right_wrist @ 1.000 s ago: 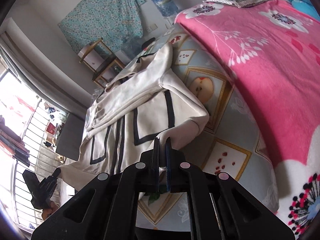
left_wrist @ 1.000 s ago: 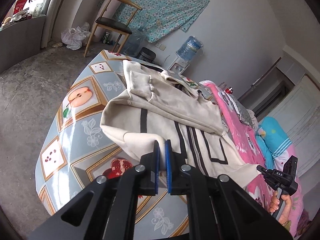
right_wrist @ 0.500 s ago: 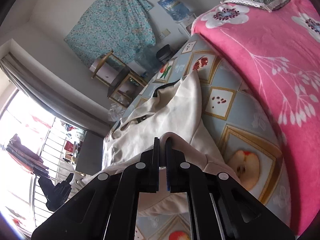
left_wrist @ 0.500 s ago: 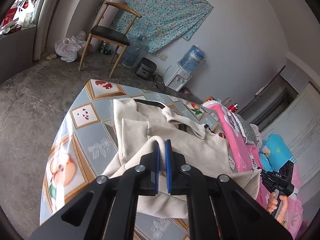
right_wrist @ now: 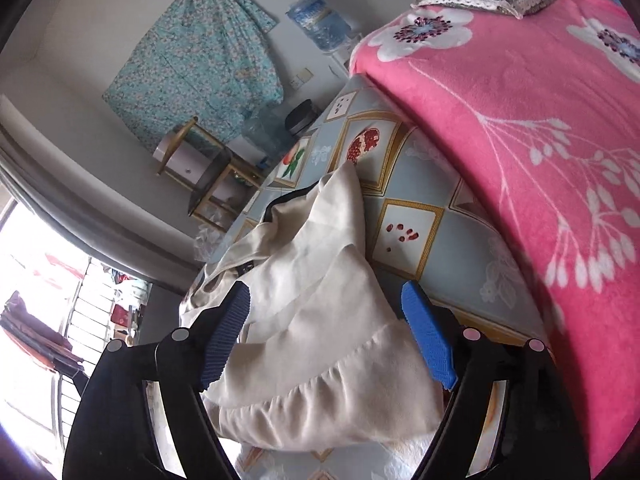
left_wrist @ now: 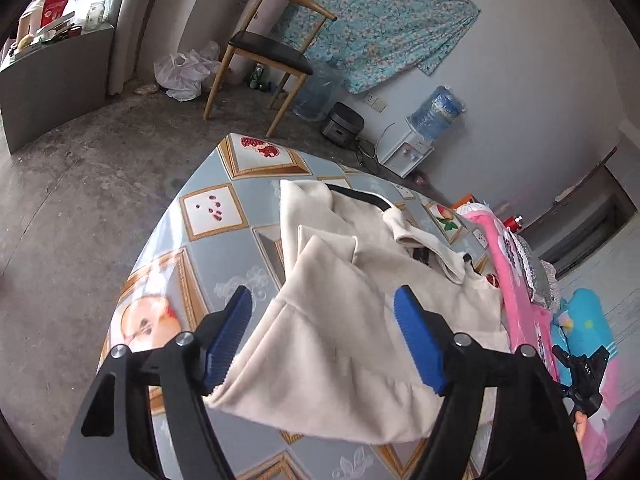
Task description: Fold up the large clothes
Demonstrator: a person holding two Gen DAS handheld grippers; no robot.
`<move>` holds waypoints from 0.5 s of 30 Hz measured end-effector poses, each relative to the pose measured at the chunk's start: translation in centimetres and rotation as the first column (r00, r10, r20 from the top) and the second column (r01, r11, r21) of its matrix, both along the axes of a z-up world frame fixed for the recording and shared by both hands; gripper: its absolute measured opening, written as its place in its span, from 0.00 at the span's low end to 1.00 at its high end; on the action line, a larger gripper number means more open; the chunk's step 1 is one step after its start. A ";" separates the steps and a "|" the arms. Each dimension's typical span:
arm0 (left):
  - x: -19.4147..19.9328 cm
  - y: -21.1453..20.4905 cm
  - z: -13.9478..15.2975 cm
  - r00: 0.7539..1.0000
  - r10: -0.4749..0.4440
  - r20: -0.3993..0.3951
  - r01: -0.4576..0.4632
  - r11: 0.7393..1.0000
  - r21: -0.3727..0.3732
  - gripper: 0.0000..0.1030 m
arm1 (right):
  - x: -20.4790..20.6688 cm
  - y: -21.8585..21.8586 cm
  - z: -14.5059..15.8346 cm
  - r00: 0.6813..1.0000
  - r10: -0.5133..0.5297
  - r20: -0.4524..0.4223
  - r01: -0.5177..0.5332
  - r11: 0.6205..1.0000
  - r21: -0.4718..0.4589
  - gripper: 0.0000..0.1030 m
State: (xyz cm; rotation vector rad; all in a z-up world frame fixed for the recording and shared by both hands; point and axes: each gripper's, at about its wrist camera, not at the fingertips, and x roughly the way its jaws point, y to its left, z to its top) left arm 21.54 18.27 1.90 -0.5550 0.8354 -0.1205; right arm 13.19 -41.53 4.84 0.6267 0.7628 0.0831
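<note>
Left gripper (left_wrist: 322, 340) opening, jaws spread wide; right gripper (right_wrist: 326, 340) opening too; one cream jacket (left_wrist: 360, 292) lies folded on the fruit-patterned table (left_wrist: 208, 220), its hem between both jaw pairs, unpinched.

Cream jacket (left_wrist: 344, 320), soft and thick, with black trim at the collar (left_wrist: 360, 196) and a gathered hem (right_wrist: 320, 396). Lies folded over on itself on the fruit-print tablecloth (left_wrist: 208, 216), lower half doubled up over the upper half (hem edge nearest in both wrist views). Loosely rumpled, not flat: one sleeve (left_wrist: 424, 240) bunched across the top by the collar. Sits towards the cloth's far side, close to the pink blanket (right_wrist: 520, 120).
</note>
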 end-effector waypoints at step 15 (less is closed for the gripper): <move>-7.7 -1.5 -10.4 0.993 0.030 -0.114 -0.074 0.914 -0.400 0.72 | -8.5 4.5 -8.7 0.982 0.070 -0.174 -0.066 0.997 0.026 0.73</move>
